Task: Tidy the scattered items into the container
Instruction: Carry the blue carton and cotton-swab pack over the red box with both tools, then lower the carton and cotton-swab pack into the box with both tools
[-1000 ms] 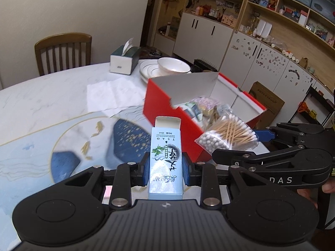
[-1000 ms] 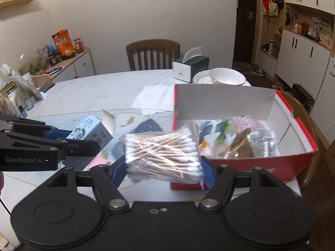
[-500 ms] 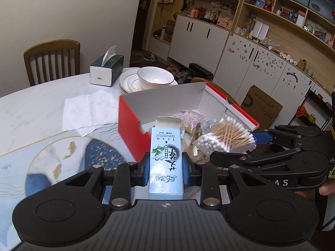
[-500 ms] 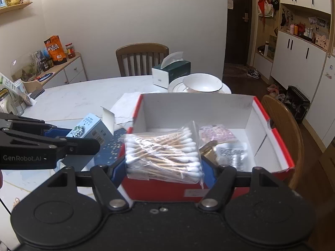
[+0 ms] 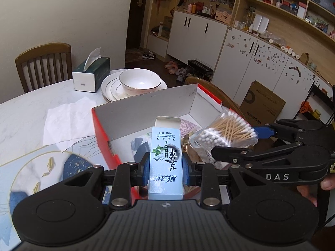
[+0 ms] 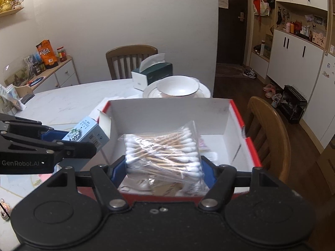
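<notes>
Marble table (image 5: 31,108) bears a rectangular red-and-white cardboard box (image 6: 247,138).

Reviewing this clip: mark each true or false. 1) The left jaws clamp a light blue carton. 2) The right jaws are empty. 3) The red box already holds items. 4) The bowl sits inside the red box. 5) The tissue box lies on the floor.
1) True: the left gripper clamps the light blue carton.
2) False: the right gripper grips a bag of cotton swabs.
3) True: packets lie in the red box.
4) False: the bowl sits on plates behind it.
5) False: the tissue box stands on the table.
</notes>
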Tool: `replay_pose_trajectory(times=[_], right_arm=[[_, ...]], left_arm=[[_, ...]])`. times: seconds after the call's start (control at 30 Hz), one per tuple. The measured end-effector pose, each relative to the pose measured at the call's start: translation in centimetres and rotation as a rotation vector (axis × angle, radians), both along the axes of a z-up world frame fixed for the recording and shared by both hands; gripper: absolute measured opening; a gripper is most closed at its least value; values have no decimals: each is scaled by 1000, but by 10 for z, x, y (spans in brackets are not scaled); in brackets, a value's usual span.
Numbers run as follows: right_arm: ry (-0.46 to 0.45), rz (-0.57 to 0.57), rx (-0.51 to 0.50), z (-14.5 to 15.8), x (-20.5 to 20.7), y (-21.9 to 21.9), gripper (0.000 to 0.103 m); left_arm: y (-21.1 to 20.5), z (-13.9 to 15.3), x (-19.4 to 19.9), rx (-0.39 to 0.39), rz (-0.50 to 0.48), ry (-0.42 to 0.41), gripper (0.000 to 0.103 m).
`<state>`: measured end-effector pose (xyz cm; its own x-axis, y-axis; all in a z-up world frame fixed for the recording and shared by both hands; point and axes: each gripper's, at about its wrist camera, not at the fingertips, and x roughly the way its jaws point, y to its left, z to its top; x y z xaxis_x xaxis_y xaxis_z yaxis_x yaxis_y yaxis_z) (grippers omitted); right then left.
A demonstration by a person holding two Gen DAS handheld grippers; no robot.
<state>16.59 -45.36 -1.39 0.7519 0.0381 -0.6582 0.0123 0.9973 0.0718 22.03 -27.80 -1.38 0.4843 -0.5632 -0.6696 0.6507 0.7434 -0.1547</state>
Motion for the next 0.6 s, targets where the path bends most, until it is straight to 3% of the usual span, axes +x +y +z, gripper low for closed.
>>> replay_pose_trajectory(times=[0.6], right_arm=[[85, 54, -38, -30, 47, -42, 71]], left_arm=[[-63, -23, 50, 111, 16, -6, 29]])
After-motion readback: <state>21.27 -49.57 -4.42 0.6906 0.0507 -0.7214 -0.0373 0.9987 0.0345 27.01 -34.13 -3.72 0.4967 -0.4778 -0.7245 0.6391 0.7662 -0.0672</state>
